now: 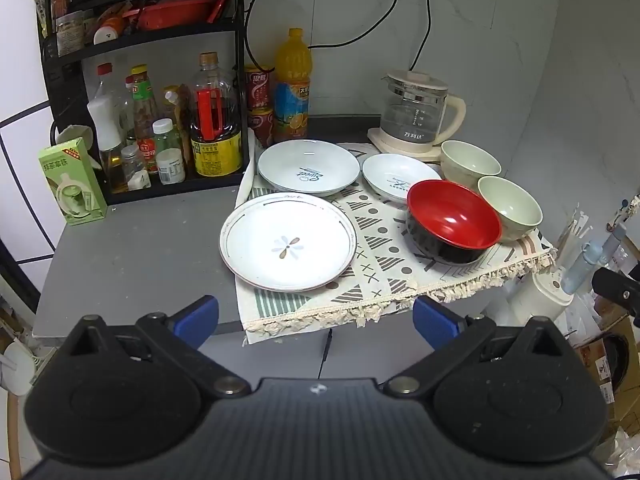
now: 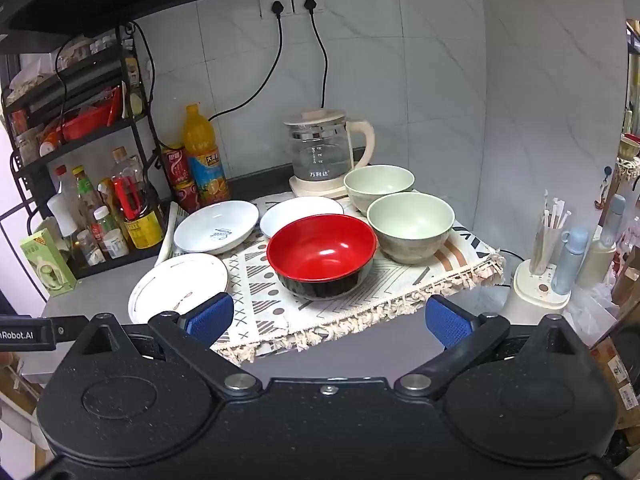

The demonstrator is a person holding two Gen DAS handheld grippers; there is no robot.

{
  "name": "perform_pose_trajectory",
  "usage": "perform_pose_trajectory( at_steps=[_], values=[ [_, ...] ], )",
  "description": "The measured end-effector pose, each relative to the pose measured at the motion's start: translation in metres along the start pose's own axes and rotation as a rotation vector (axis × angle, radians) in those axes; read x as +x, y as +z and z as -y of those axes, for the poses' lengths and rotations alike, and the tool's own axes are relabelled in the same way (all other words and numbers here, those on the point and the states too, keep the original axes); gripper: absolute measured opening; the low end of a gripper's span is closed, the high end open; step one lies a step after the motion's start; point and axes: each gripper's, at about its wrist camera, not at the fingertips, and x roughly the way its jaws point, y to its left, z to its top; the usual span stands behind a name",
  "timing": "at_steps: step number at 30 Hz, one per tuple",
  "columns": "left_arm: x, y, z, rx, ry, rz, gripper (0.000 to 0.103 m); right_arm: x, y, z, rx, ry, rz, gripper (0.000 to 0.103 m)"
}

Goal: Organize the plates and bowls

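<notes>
On a patterned cloth [image 1: 380,256] [image 2: 400,284] lie three plates and three bowls. A flat white plate with a flower [image 1: 288,240] [image 2: 178,284] is nearest at the left. Behind it sit a deep white plate [image 1: 308,166] [image 2: 216,226] and a smaller white plate [image 1: 396,178] [image 2: 298,210]. A red bowl with a black outside [image 1: 454,220] [image 2: 322,254] stands in front of two pale green bowls [image 1: 508,204] [image 1: 470,162] [image 2: 410,226] [image 2: 378,186]. My left gripper [image 1: 316,320] and right gripper [image 2: 328,318] hover open before the cloth's fringe, nothing between the blue pads.
A black rack [image 1: 160,80] [image 2: 80,140] with bottles and jars fills the back left. A juice bottle [image 1: 292,84] [image 2: 204,156], red cans and a glass kettle [image 1: 416,112] [image 2: 324,152] stand at the wall. A green carton [image 1: 72,184] sits left; clutter lies right of the counter.
</notes>
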Motion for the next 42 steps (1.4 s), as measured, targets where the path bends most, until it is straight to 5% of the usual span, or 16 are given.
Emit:
perform_pose_trajectory(
  at_steps=[42],
  values=[
    [-0.008, 0.000, 0.007, -0.016, 0.019, 0.001, 0.102, -0.003, -0.004, 0.005, -0.004, 0.005, -0.033, 0.103]
  ],
)
